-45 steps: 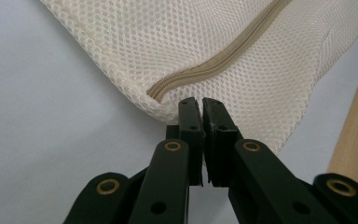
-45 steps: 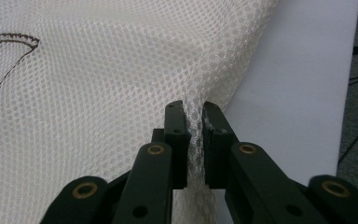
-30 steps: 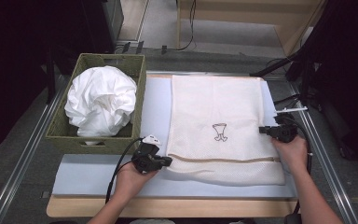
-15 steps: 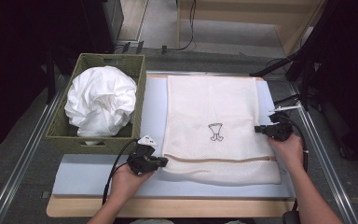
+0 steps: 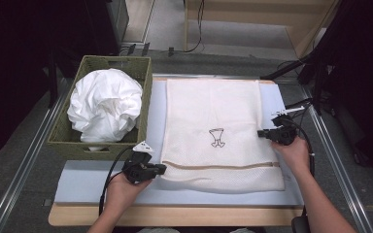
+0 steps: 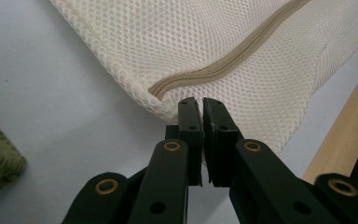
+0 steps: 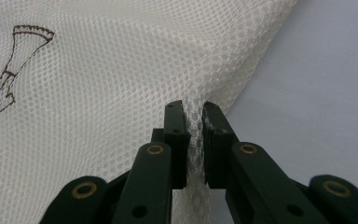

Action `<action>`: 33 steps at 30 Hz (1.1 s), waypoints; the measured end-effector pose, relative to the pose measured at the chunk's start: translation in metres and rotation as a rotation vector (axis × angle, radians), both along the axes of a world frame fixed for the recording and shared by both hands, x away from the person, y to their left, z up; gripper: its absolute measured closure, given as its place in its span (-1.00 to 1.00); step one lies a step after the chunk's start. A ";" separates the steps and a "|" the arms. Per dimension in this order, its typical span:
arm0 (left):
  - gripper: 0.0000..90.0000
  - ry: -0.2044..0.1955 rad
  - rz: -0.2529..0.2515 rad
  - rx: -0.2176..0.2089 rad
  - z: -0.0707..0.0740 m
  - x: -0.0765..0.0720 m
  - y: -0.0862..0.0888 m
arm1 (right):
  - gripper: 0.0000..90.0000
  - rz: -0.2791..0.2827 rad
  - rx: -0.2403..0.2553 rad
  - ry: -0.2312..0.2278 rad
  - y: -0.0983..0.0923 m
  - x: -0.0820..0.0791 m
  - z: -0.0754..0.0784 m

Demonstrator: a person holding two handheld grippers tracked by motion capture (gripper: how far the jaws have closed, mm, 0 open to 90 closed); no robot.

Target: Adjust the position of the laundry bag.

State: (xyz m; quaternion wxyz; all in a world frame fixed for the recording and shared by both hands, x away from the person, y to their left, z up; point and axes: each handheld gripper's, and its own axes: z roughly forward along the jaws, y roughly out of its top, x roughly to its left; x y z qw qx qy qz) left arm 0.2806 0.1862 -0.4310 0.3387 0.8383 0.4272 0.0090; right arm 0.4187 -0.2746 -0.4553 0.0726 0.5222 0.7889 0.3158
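One cream mesh laundry bag [image 5: 217,131] lies flat on the pale blue mat [image 5: 87,177] of the table, its long axis running from the person toward the far edge, with its single tan zipper [image 5: 218,166] crossing the near end. One green woven basket [image 5: 65,141] holding one bundle of white cloth [image 5: 105,104] stands just left of it. The left gripper [image 5: 161,169] has its fingers clamped on the bag's near-left edge by the zipper end, and the right gripper [image 5: 261,132] pinches the mesh at the right edge.
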 end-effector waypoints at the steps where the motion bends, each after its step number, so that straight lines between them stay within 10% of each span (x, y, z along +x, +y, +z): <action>1: 0.93 0.003 -0.003 -0.001 0.000 0.000 0.001 | 0.84 0.003 0.000 0.001 0.001 0.000 0.000; 22: 0.88 0.064 0.031 -0.002 -0.004 -0.002 0.015 | 0.80 0.049 -0.008 -0.001 0.014 0.001 0.000; 33: 0.33 0.036 0.014 -0.040 0.005 -0.006 0.012 | 0.34 0.047 0.006 0.004 0.006 0.002 -0.001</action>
